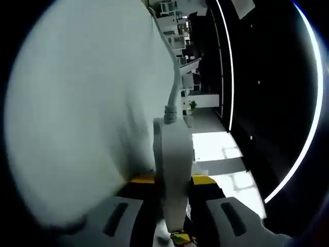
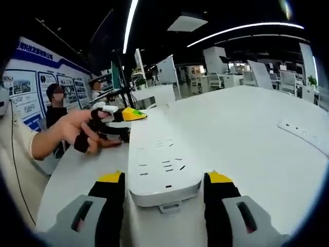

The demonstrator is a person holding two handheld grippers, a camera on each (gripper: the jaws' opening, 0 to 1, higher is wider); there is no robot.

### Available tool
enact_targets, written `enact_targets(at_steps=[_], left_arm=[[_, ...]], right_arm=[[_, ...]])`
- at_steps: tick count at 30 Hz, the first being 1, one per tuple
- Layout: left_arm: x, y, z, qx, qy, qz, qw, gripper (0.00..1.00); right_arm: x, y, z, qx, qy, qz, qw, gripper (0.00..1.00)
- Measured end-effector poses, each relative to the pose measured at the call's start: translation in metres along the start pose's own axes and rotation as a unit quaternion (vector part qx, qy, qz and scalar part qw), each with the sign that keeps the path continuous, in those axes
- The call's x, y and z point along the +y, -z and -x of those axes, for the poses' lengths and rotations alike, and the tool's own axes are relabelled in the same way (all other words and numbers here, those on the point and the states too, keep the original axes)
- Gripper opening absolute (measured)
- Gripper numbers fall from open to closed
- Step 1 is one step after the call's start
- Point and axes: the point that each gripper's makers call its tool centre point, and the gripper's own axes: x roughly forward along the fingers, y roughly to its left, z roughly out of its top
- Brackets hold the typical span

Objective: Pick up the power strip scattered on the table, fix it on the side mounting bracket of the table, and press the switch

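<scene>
Two grippers bracket one power strip (image 2: 162, 162). In the right gripper view the right gripper (image 2: 164, 198) has its yellow-tipped fingers (image 2: 111, 181) on either side of the strip's near end, touching or nearly touching its long sides, so it reads as gripping that end. The strip lies flat on the white bench (image 2: 247, 149) with its long axis running straight away from those fingers toward the bench's far left edge, where a person's hand (image 2: 85, 131) holds the left gripper (image 2: 126, 114) at the strip's far end.

In the left gripper view the power strip (image 1: 175, 170) stands edge-on between the left gripper's (image 1: 175, 206) fingers (image 1: 229, 218), its cable (image 1: 174, 87) leaving the far end; whether they clamp it or merely flank it cannot be told. The bench (image 1: 77, 113) fills that view's left side.

Judged from this, the right gripper is the nearer and better-placed to lift, and the strip's length must be carried toward the bench's side edge; no mounting bracket can be made out.

Another power strip (image 2: 306, 135) lies by the bench's right edge. Wall posters (image 2: 31, 90) carry writing too small to read; no brand is legible on the strip
</scene>
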Motion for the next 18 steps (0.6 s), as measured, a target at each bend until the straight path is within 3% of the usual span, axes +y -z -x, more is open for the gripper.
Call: enact_targets(at_steps=[7, 18], left_arm=[[-0.002, -0.004, 0.002, 0.014, 0.015, -0.006, 0.9998, 0.25], [-0.011, -0.006, 0.012, 0.040, 0.052, 0.006, 0.9978, 0.25]], right_arm=[[0.001, -0.014, 0.012, -0.046, -0.001, -0.024, 0.9987, 0.64], [0.013, -0.018, 0.022, -0.066, -0.006, -0.021, 0.9976, 0.63]])
